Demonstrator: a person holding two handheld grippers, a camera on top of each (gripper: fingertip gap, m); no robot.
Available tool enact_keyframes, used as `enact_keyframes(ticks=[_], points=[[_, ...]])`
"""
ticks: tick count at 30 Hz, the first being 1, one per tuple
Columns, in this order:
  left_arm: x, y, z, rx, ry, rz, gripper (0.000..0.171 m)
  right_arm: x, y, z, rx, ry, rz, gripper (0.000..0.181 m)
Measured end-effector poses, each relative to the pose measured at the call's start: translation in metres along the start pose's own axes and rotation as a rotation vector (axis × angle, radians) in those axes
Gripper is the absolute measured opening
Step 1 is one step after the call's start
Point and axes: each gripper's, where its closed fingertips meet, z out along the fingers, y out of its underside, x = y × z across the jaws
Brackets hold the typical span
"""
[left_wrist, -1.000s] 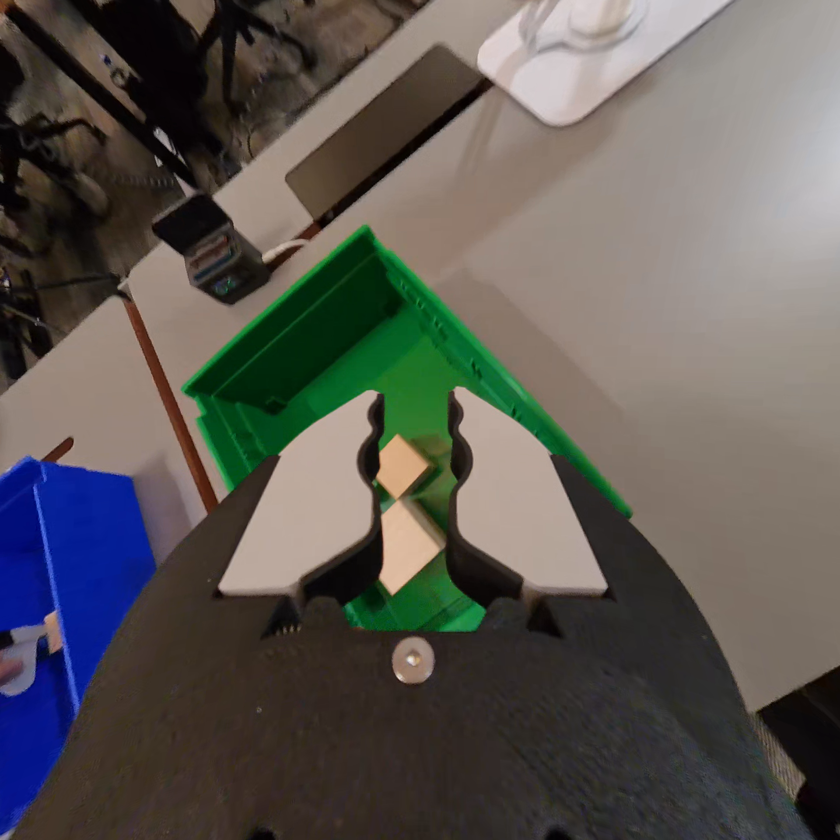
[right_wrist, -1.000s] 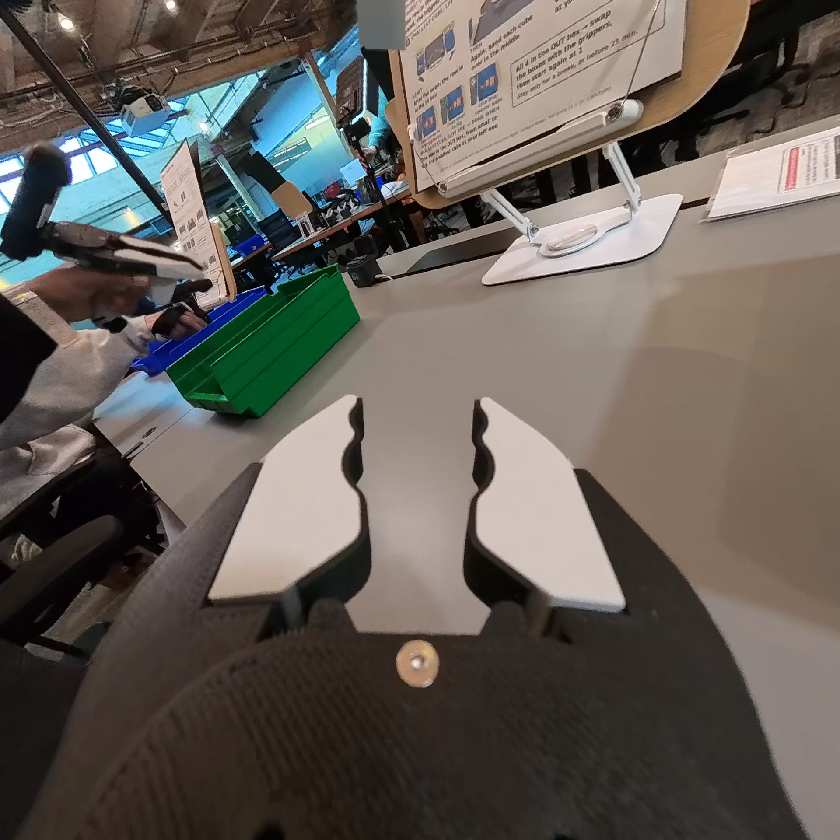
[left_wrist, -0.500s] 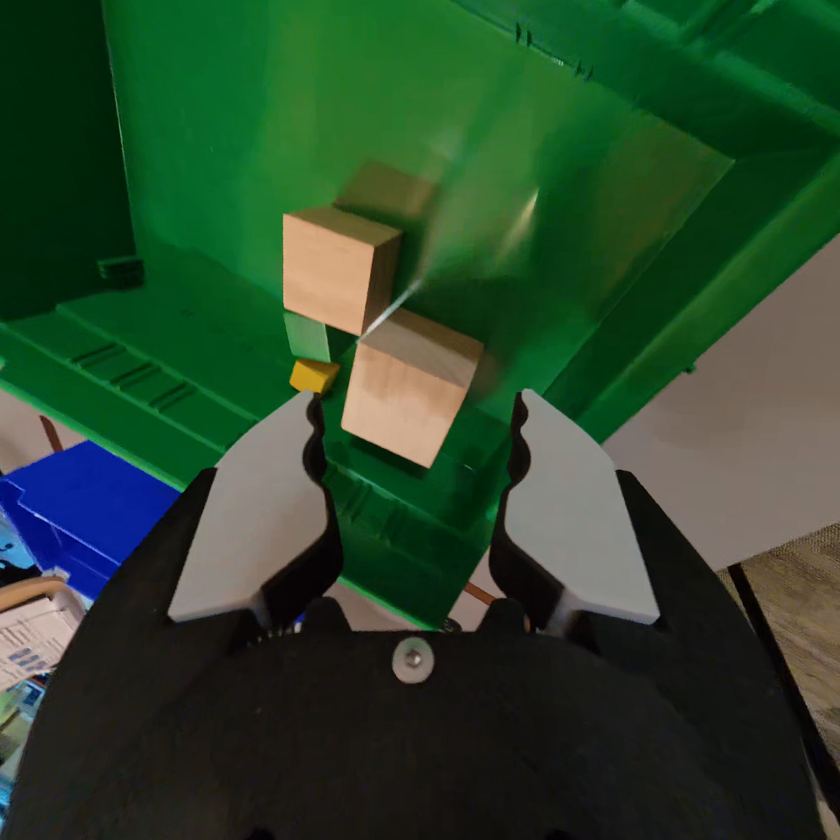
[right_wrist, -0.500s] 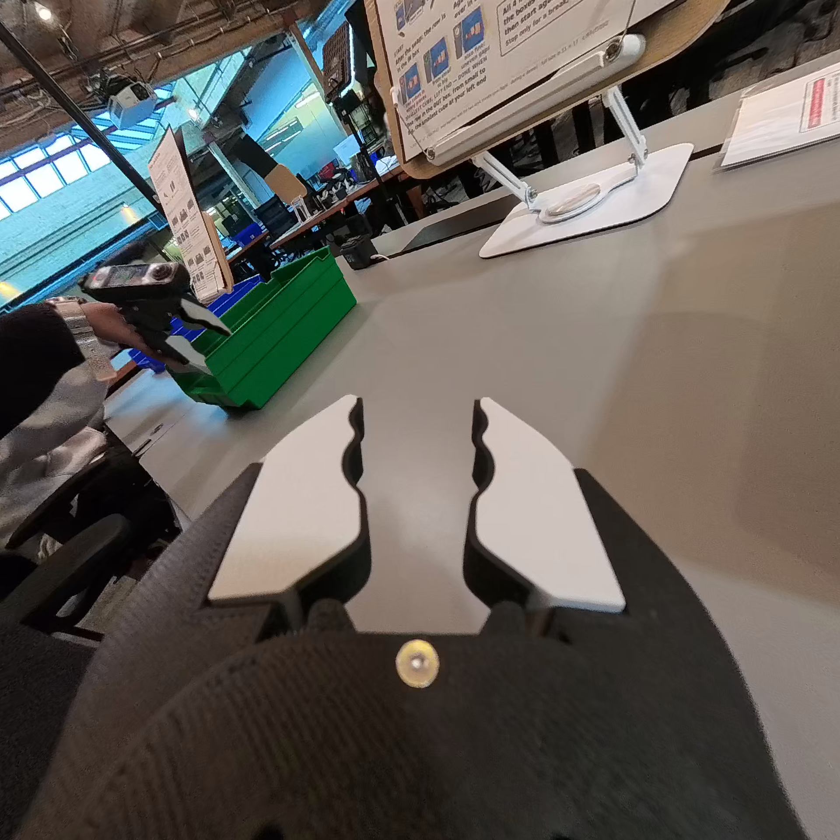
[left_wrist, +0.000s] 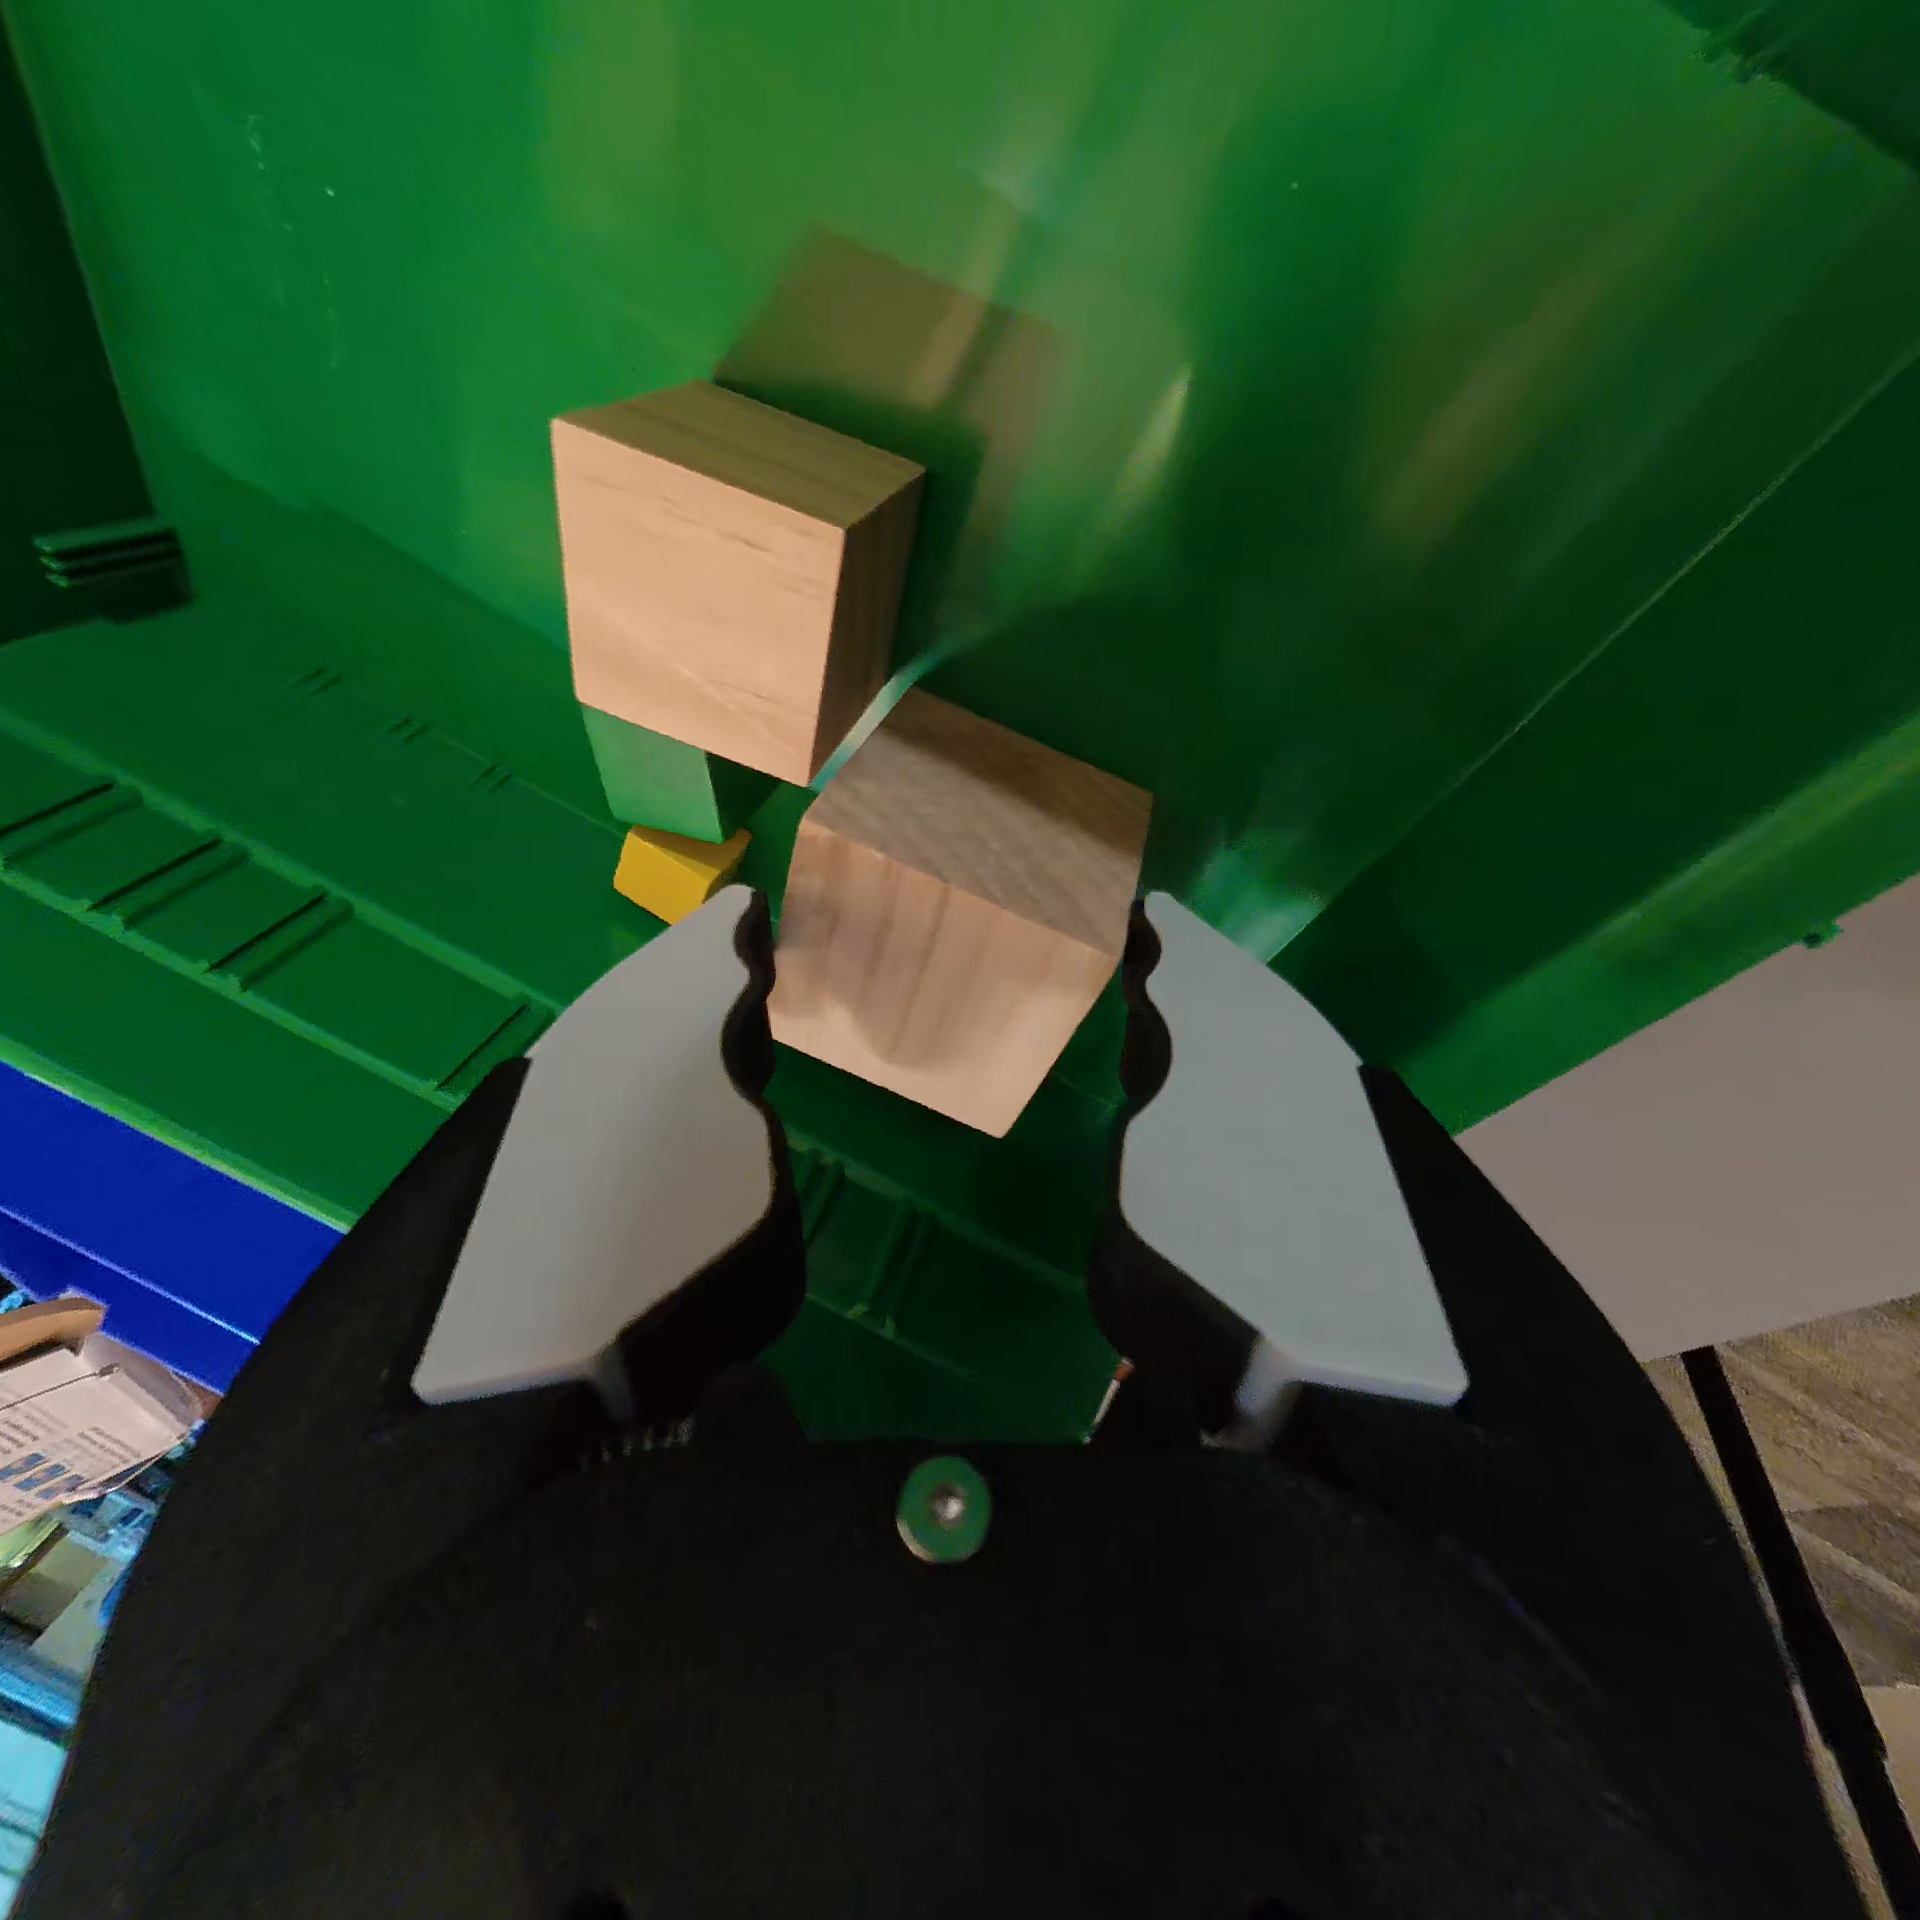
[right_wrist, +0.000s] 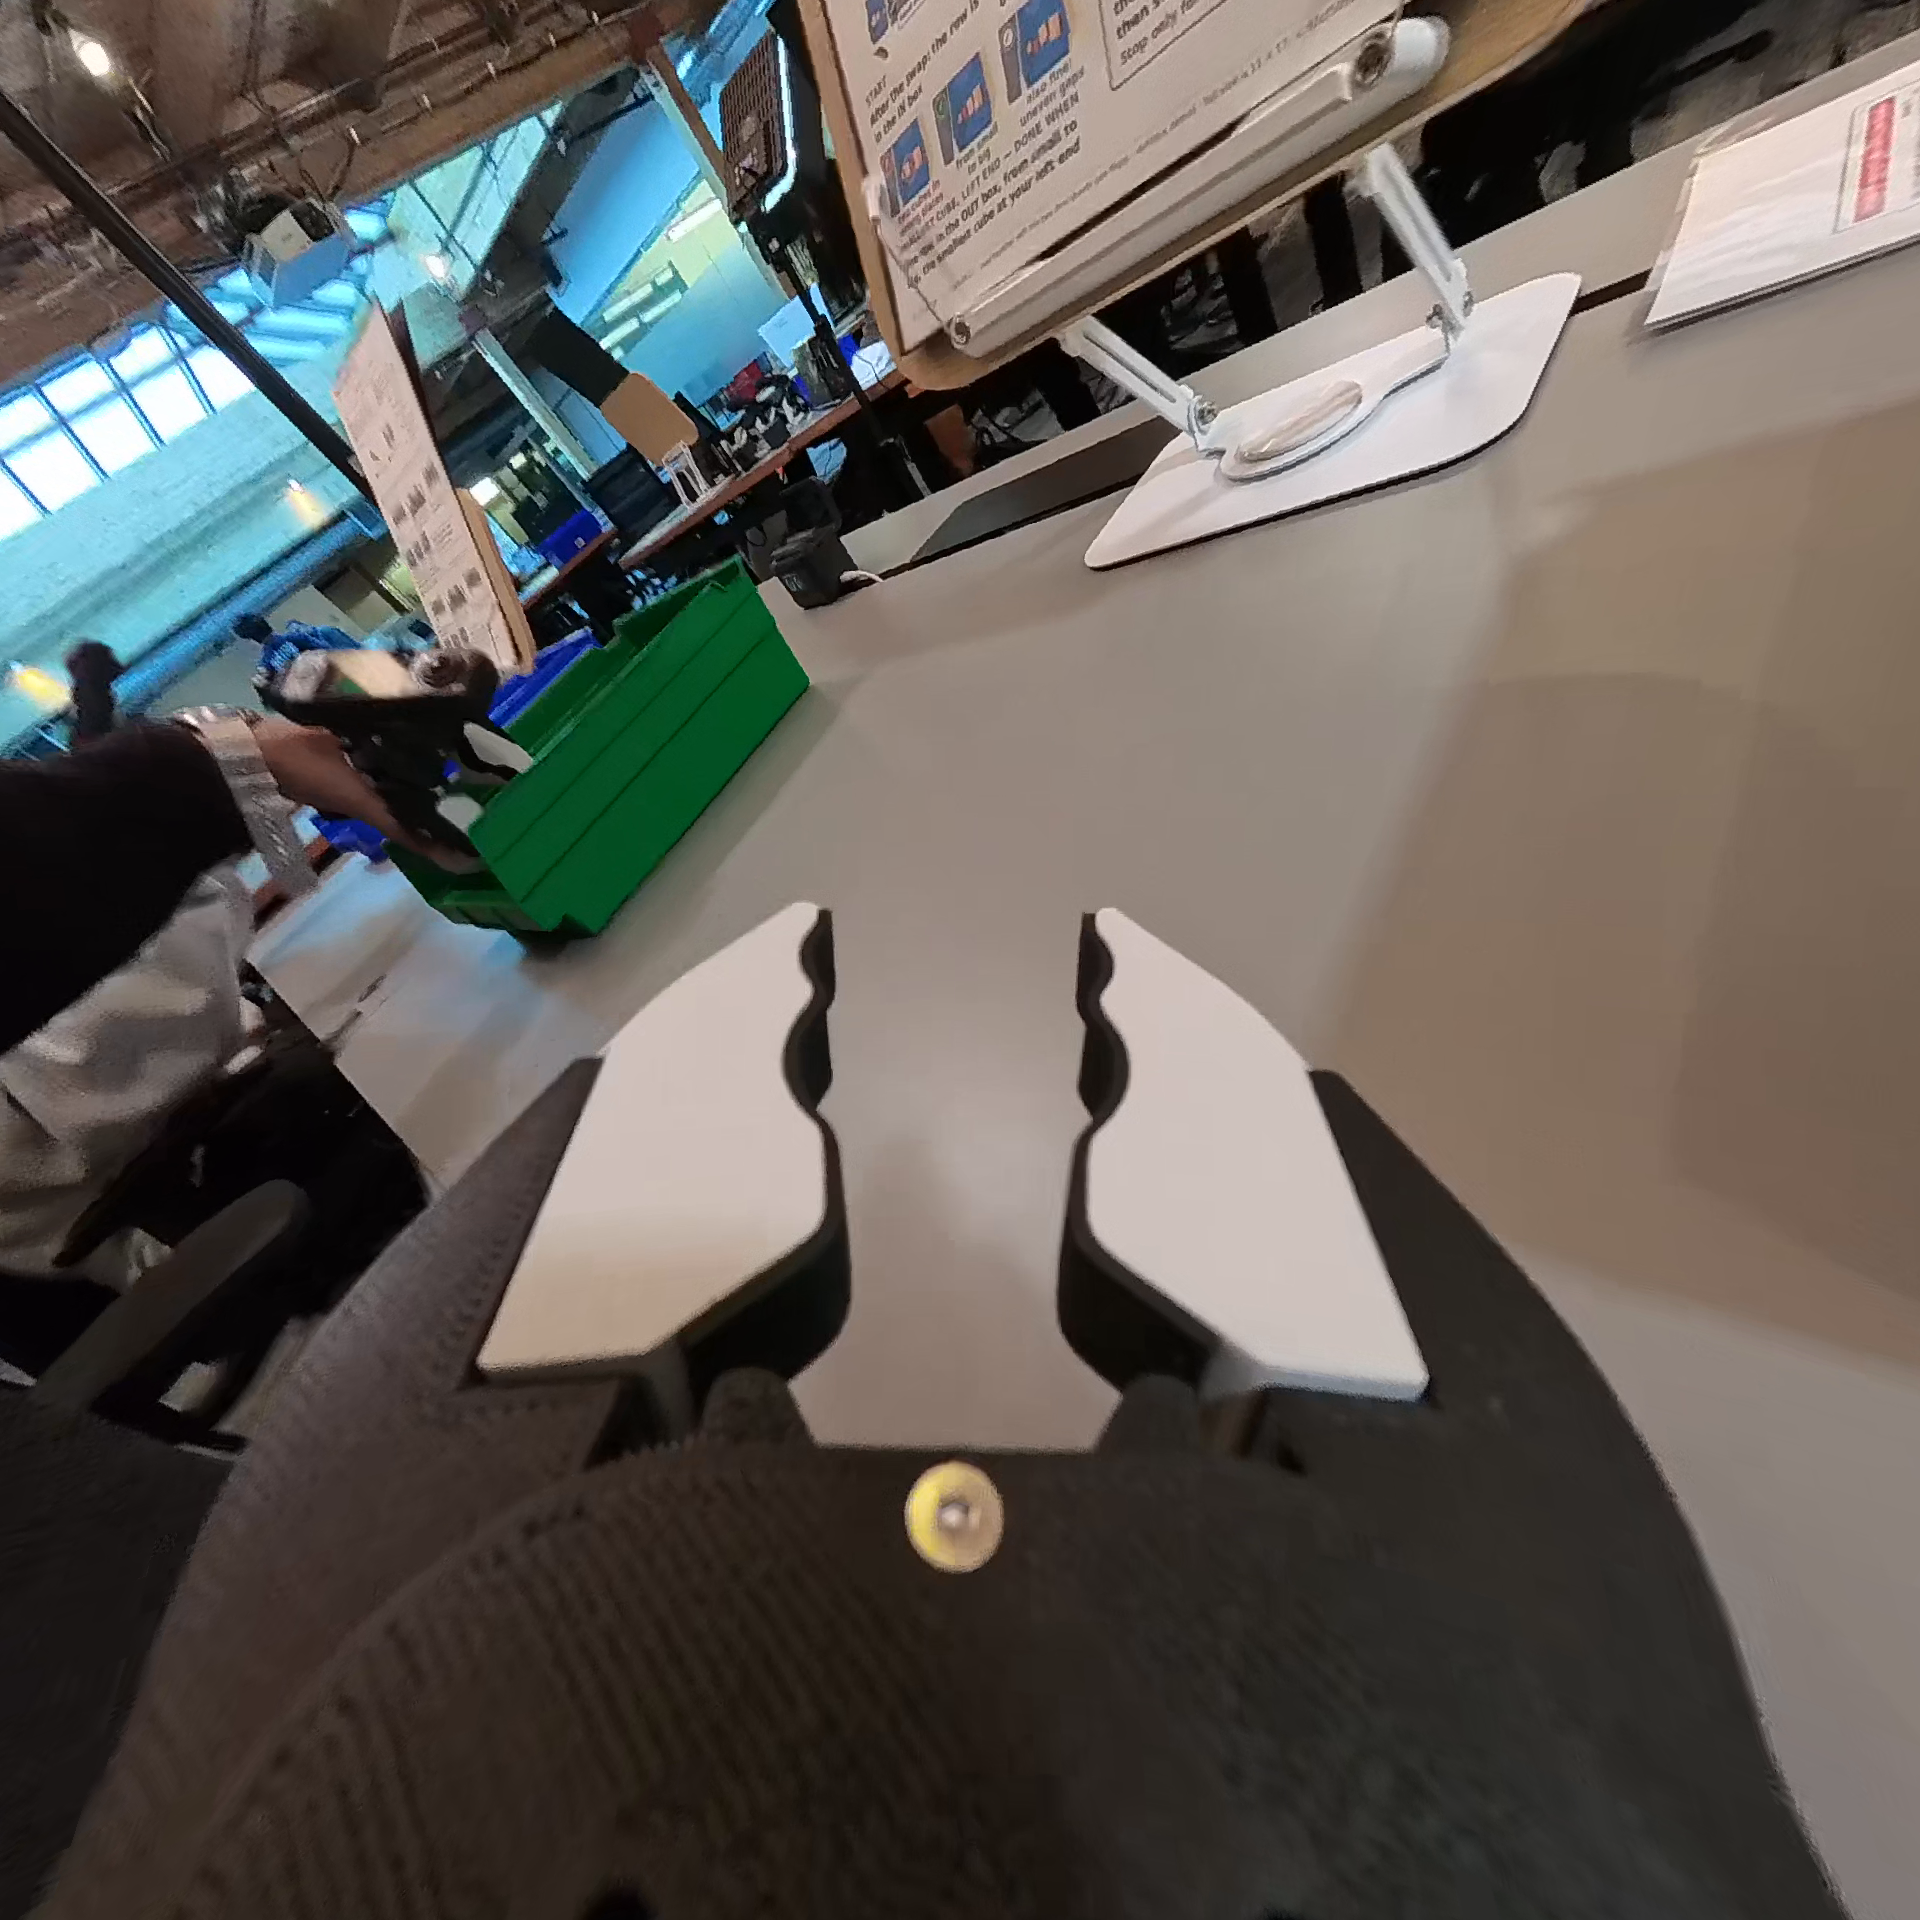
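Note:
My left gripper (left_wrist: 945, 920) is open inside a green bin (left_wrist: 416, 312). Its two fingertips stand on either side of the near wooden cube (left_wrist: 935, 997), close to its sides. A second wooden cube (left_wrist: 717, 582) lies just beyond, to the left. A small green block (left_wrist: 655, 774) and a small yellow block (left_wrist: 675, 868) lie next to it. My right gripper (right_wrist: 956, 925) is open and empty, low over the grey table (right_wrist: 1351, 831). The right wrist view shows the green bin (right_wrist: 644, 769) far left, with the left gripper (right_wrist: 483, 779) held in a hand at its near end.
A blue bin (left_wrist: 125, 1174) sits beside the green one, with papers at the lower left. On the table stand a board on a white-based stand (right_wrist: 1340, 436), a small black device (right_wrist: 805, 566) and a paper sheet (right_wrist: 1808, 208). The table edge and floor lie right of the green bin.
My left gripper came down from above the green bin into it, opened wider, then moved forward until its fingertips flank the near cube. My right gripper has stayed open and drifted slightly.

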Motion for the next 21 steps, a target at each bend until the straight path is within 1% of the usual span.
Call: enact_keyframes(ticks=[5, 8, 10, 13, 15, 17, 19, 21], points=[[0.000, 0.002, -0.001, -0.012, -0.005, 0.003, 0.065, -0.008, 0.006, 0.002, -0.042, 0.039, -0.190, 0.045], [0.000, 0.002, -0.007, 0.000, -0.019, 0.023, 0.063, -0.011, 0.010, 0.003, -0.056, 0.037, -0.221, 0.045], [-0.004, 0.000, -0.023, 0.067, -0.025, -0.021, 0.063, -0.011, 0.007, 0.002, -0.045, 0.032, -0.204, 0.045], [-0.018, -0.005, -0.065, 0.243, -0.056, -0.132, 0.062, -0.009, 0.002, -0.001, -0.017, 0.030, -0.169, 0.044], [-0.027, -0.013, -0.101, 0.409, -0.069, -0.224, 0.062, -0.009, 0.000, -0.001, -0.007, 0.020, -0.145, 0.043], [-0.028, -0.033, -0.143, 0.645, -0.049, -0.321, 0.062, -0.011, 0.001, 0.000, -0.008, 0.001, -0.123, 0.043], [-0.021, -0.062, -0.184, 0.878, -0.013, -0.402, 0.062, -0.015, 0.003, 0.002, -0.016, -0.020, -0.117, 0.044], [-0.006, -0.095, -0.217, 1.060, 0.043, -0.462, 0.062, -0.022, 0.003, 0.004, -0.015, -0.045, -0.132, 0.044]])
